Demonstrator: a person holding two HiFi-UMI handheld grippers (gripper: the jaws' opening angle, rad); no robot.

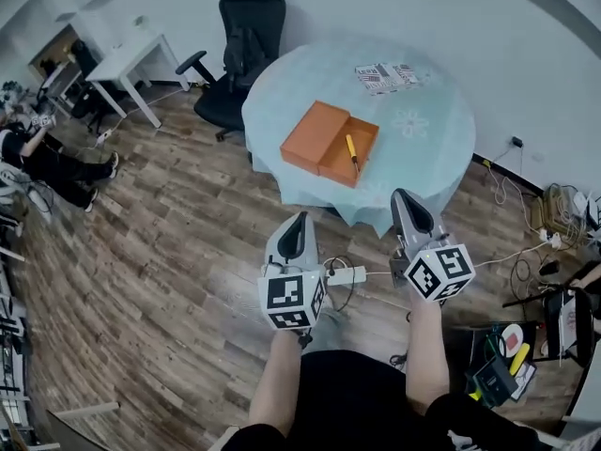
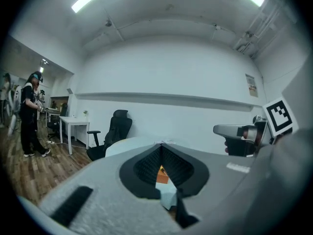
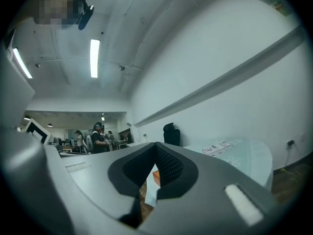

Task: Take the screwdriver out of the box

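An open orange box [image 1: 315, 132] lies on the round table [image 1: 432, 134], which has a pale teal cloth. Its lid lies at the left and its tray at the right. The screwdriver [image 1: 351, 149], with a yellow handle and dark shaft, rests in the tray. My left gripper [image 1: 299, 216] and right gripper [image 1: 402, 195] hover side by side over the wooden floor, short of the table's near edge. Both point toward the box, shut and empty. The box [image 2: 162, 176] shows as an orange patch through the left gripper's [image 2: 161, 144] pads, and the box [image 3: 153, 176] shows likewise below the right gripper [image 3: 156, 144].
A black office chair [image 1: 239, 40] stands behind the table, with a white desk [image 1: 131, 59] farther left. Printed marker sheets [image 1: 385, 76] lie on the table's far side. A power strip [image 1: 346, 275] and cables lie on the floor between the grippers; tools [image 1: 507, 355] clutter the right. People stand at left.
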